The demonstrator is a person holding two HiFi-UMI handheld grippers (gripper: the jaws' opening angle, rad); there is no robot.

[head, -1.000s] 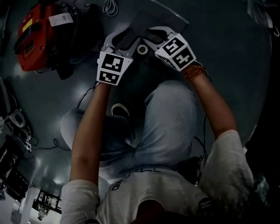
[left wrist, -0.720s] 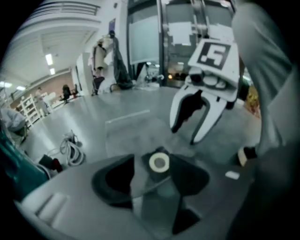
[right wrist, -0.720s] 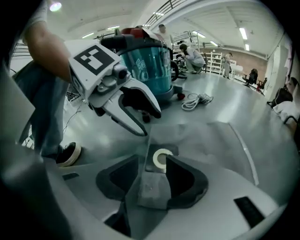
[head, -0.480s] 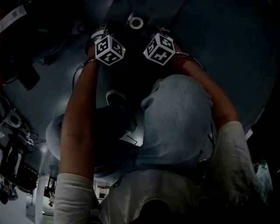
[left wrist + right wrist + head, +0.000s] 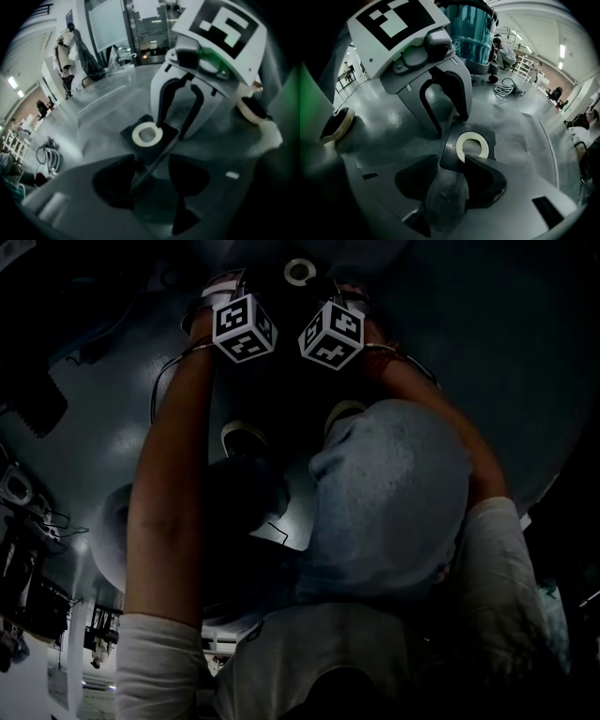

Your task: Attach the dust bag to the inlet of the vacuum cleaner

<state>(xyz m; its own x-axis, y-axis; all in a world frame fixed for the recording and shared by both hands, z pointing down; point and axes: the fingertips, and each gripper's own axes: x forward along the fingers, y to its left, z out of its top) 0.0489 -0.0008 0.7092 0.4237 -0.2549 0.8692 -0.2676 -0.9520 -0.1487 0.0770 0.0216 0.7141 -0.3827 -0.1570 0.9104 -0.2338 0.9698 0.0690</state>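
The grey dust bag (image 5: 520, 136) lies flat on the floor. Its dark collar plate carries a white ring (image 5: 472, 144), also seen as the ring (image 5: 147, 134) and the ring (image 5: 299, 270). My left gripper (image 5: 150, 180) points down at one side of the plate; its jaws are closing a little but stand apart, with the plate's thin edge between them and unpressed. My right gripper (image 5: 452, 185) faces it from the other side. Its jaws are closing slightly too, with bunched bag fabric loose between them. A teal drum vacuum (image 5: 471, 28) stands behind.
My knees and shoes (image 5: 246, 437) are close under the grippers; one shoe (image 5: 335, 124) is right beside the bag. A coiled hose (image 5: 508, 86) lies on the floor past the bag, and a person (image 5: 502, 51) crouches by the teal drum. Cluttered stands (image 5: 23, 549) are at the left.
Both grippers dropped from holding the bag's collar in the air down to the floor. Their jaws widened and the bag now rests on the floor.
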